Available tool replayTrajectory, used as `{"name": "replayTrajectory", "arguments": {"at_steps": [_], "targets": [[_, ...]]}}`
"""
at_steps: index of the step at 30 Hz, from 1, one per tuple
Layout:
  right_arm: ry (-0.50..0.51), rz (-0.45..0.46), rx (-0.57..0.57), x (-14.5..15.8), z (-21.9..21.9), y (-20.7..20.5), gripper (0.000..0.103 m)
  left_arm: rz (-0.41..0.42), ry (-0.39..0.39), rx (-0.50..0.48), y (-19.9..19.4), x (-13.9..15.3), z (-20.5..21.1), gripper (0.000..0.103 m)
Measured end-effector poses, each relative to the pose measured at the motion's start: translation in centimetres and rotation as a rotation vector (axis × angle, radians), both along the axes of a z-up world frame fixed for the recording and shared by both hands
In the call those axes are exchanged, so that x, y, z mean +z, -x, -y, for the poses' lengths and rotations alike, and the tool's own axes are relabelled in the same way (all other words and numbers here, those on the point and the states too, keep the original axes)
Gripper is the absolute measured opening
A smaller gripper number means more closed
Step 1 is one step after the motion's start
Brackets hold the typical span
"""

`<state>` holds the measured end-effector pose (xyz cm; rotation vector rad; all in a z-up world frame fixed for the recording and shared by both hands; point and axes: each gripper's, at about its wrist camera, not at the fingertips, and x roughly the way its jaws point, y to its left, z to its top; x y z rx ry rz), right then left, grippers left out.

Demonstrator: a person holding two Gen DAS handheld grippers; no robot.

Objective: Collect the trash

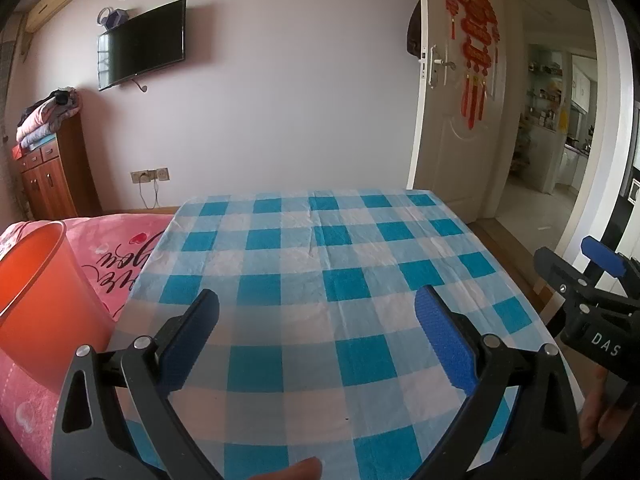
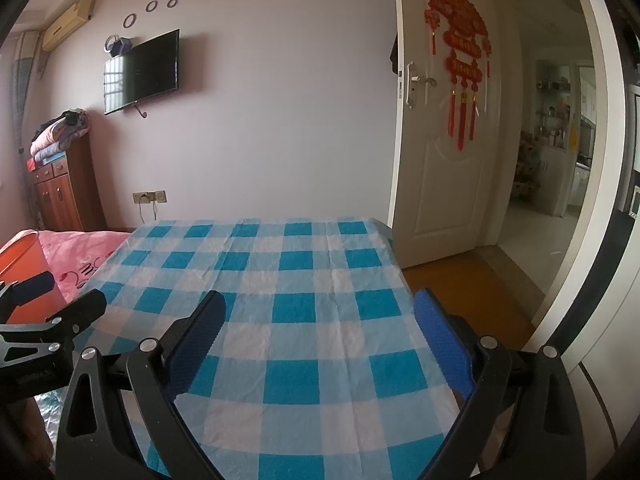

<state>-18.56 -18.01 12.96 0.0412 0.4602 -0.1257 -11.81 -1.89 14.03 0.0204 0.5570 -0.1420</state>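
Item: trash. None visible in either wrist view; I cannot say where it lies. The only task fixture I can locate is the orange bin (image 1: 38,300), an open-topped translucent plastic pail with smooth walls, standing on the pink bedcover (image 1: 120,248) just beside the table's left edge. Its inside is hidden from both cameras, so I cannot tell whether it holds anything.

Step in hand, as I judge it: either the search before a first pick, or the end of the job with the surface already cleared. The pictures do not settle which.

Next move, as I judge it: tilt or pan both cameras off the tabletop, toward the floor and the near edge, until a piece of litter shows. No closing of fingers until then.

Left gripper (image 1: 316,340): jaws spread wide, nothing between the blue pads, held low over the near part of the table. A fingertip shows at the bottom edge of its view.

Right gripper (image 2: 320,344): jaws likewise wide and empty, over the table's right-hand portion, just beside the left one.

Table: covered by a blue-and-white checked cloth (image 1: 320,260), creased, bare of objects as far as I see.

Beyond: wall-mounted television (image 1: 142,44), wooden cabinet (image 1: 52,176) with folded bedding on top, open white door (image 1: 452,120) bearing a red hanging ornament (image 1: 474,44).
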Motion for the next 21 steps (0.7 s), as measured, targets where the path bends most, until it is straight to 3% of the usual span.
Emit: {"name": "replayTrajectory", "arguments": {"at_steps": [10,14,21], "targets": [[-0.017,-0.031,0.012,-1.2,0.1,-1.6,0.094,-0.023,0.004,-0.006,-1.2,-1.5,0.0,0.099],[-0.037,-0.065,0.021,-2.5,0.2,-2.9,0.094,-0.082,0.031,0.000,-2.7,-3.2,-0.4,0.099],[-0.092,-0.182,0.039,-5.9,0.1,-7.0,0.094,-0.196,-0.004,0.042,-5.9,-7.0,0.1,0.099]]}}
